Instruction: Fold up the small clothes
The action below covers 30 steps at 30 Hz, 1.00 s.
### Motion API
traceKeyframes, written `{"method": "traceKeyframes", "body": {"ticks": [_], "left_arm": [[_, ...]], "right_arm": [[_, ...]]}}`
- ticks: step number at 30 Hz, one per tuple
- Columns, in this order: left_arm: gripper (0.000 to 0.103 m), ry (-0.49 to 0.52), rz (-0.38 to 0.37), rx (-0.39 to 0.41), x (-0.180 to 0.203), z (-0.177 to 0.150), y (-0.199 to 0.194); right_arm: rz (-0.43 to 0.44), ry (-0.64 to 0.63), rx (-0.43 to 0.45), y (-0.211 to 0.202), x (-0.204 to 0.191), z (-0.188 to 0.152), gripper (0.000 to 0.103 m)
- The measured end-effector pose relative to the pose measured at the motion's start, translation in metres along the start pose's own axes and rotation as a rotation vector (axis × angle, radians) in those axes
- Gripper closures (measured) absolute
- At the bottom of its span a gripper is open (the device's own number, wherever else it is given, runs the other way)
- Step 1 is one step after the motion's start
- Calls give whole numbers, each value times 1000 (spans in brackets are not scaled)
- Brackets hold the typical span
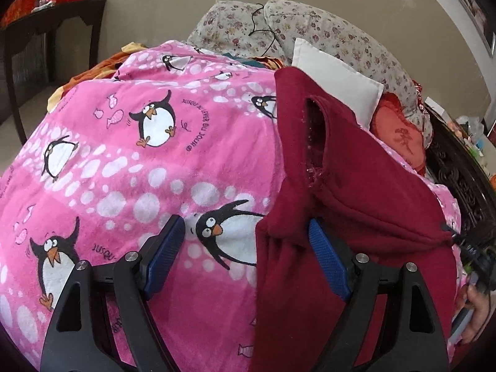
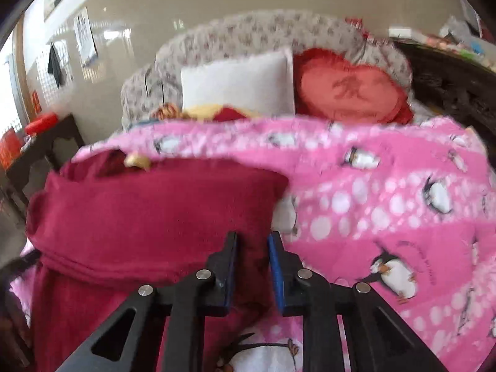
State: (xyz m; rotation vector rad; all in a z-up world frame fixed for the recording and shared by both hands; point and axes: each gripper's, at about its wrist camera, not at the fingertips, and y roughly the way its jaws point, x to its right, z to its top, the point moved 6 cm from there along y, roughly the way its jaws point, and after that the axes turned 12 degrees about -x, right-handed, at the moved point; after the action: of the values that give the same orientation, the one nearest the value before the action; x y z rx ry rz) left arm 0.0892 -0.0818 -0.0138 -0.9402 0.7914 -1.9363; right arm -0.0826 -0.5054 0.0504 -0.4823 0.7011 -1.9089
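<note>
1. A bed covered by a pink fleece blanket printed with penguins (image 1: 130, 167) fills both views, with a white square pillow (image 2: 238, 83) and a red heart-shaped cushion (image 2: 350, 93) at its head edge
2. The dark red fleece garment (image 1: 356, 204) lies on the blanket toward the bed's right side, long axis running from the foot edge toward the pillows
3. The left gripper (image 1: 248, 257) is spread wide; the garment's near edge drapes over its right finger, the left finger over bare blanket
4. The right gripper (image 2: 252, 266) is nearly closed, pinching a fold of the garment
5. Judgement: the right gripper is better placed to carry the fold
</note>
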Motion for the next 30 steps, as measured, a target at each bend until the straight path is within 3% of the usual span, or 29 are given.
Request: {"method": "traceKeyframes", "body": {"ticks": [3,4,5,7,13,19,23,25,27,29,30], "left_arm": [[20,8,0,5,0,0,1],[20,7,-6,7,0,0,0],[20,4,-14,9,0,0,0],[20,-5,-30,11,-2,1,-3],[20,-55,-36,-2,-1,-14,-38],[20,20,-19,-61,8,-81,-75],[20,28,0,-160,-1,-134,-72],[20,36,4,-146,0,-145,-74],[20,59,37,-137,3,-151,-73],[20,95,90,-146,8,-153,-67],[20,112,113,-149,9,-155,-66]], "right_arm": [[77,57,22,-12,7,-4,83],[116,86,17,-20,9,-7,78],[139,104,13,-27,11,-10,64],[155,112,18,-48,11,-21,53],[155,15,-68,-84,-12,-89,53],[191,-41,-217,-78,-30,-157,53],[235,-18,-197,-87,-25,-181,53],[291,-6,-188,-90,-26,-188,53],[344,-11,-184,-85,-30,-194,60],[329,-36,-184,-82,-34,-196,92],[341,-48,-173,-87,-35,-195,93]]}}
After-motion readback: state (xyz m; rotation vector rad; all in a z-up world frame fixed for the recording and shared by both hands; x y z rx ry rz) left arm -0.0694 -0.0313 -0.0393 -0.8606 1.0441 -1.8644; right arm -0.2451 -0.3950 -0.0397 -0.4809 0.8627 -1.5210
